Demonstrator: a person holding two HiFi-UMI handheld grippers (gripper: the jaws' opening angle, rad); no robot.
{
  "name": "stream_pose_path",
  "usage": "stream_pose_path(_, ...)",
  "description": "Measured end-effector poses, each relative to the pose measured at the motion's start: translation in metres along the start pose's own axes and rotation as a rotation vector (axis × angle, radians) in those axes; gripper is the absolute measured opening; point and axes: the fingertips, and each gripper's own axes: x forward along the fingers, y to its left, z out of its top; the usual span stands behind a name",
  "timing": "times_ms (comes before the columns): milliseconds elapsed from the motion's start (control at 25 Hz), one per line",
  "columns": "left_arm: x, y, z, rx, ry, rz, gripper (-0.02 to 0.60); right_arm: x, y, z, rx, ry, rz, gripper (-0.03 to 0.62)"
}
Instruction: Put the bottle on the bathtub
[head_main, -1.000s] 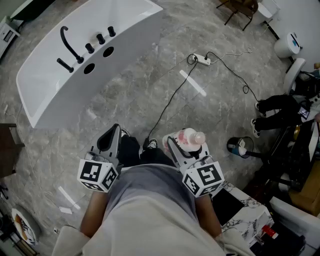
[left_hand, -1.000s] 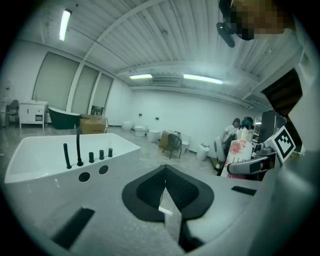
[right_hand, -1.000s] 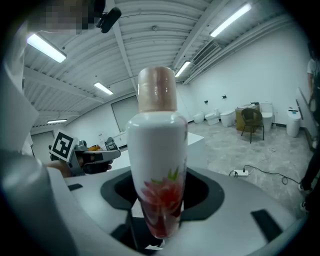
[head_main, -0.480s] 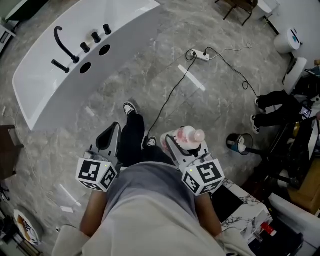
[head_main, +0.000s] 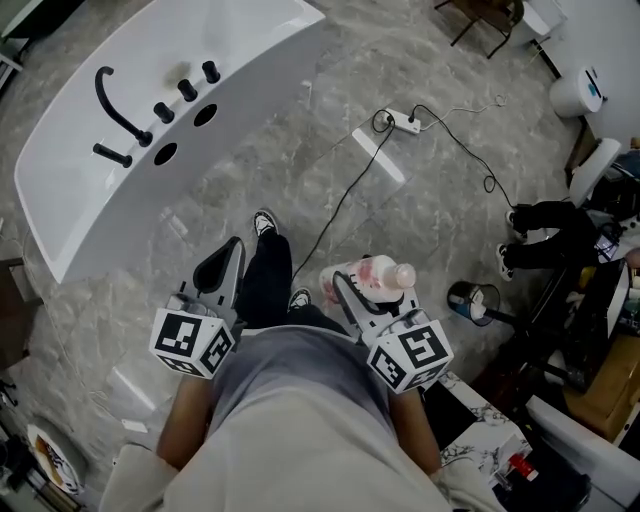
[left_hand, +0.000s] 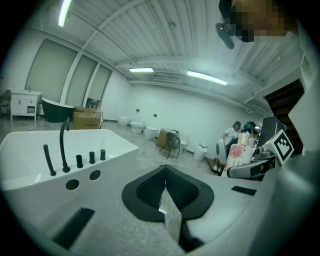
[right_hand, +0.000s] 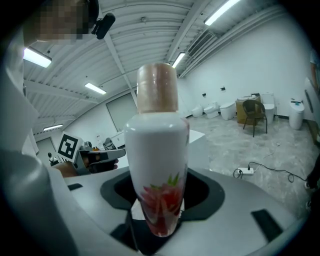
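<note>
Noting the bottle (right_hand: 157, 150) first: it has a white, glossy, rounded body with a red flower print low down and a tan cap (right_hand: 157, 87). It sits in the right gripper (right_hand: 157, 215), whose jaws are closed on the lower body. The base points back toward the gripper and the cap points away. Most of its length stands clear of the jaws. In the head view we see the bottle (head_main: 368, 275) carried in front of the person's waist, above the floor (head_main: 440, 220) and well apart from the tub (head_main: 240, 60).

Handling, our judgement:
- It is likely plastic and light, and stiff enough not to dent under the squeeze.
- The surface looks smooth and curved, so we expect it to slip or twist if the hold eases.
- The low hold leaves a long lever above the jaws, so a quick swing could rock it.
- We would keep the hold on the lower body, where the sides look straightest, and not on the cap.
- To stand it up, the gripper would have to tip until the base faces down.

The left gripper (left_hand: 165, 192) has its jaws together with only a thin slit between them, and it holds nothing.

The tub's flat white deck carries a black faucet (head_main: 115, 100), and the bare rim beside it looks to us like the landing spot. A cord (head_main: 340, 200) runs across the floor between the person and the tub.
</note>
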Motion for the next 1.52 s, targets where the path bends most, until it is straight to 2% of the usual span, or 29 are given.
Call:
stream_pose_path(400, 0.081, 0.083, 0.081, 0.003, -0.006, -0.032, 0.008, 0.107, -0.019, 0.082, 0.014, 0.001, 0.017, 0.218)
stream_pose_path(680, 0.109, 0.14, 0.124, 0.0, -0.047, -0.039, 0.008, 0.17, -0.016, 0.134, -0.006, -0.002, 0.025, 0.217)
stream_pose_path(1000, 0.12, 0.175, 0.151, -0.003, -0.09, -0.034, 0.008, 0.211, -0.013, 0.174, -0.051, -0.014, 0.036, 0.218)
stream_pose_path(1240, 0.127, 0.196, 0.165, -0.028, -0.117, 0.005, 0.008, 0.239, -0.015, 0.195, -0.08, -0.011, 0.068, 0.216)
stream_pose_path(1520, 0.158, 0.217, 0.186, -0.038, -0.142, 0.05, 0.008, 0.281, -0.044, 0.218, -0.107, 0.016, 0.103, 0.216)
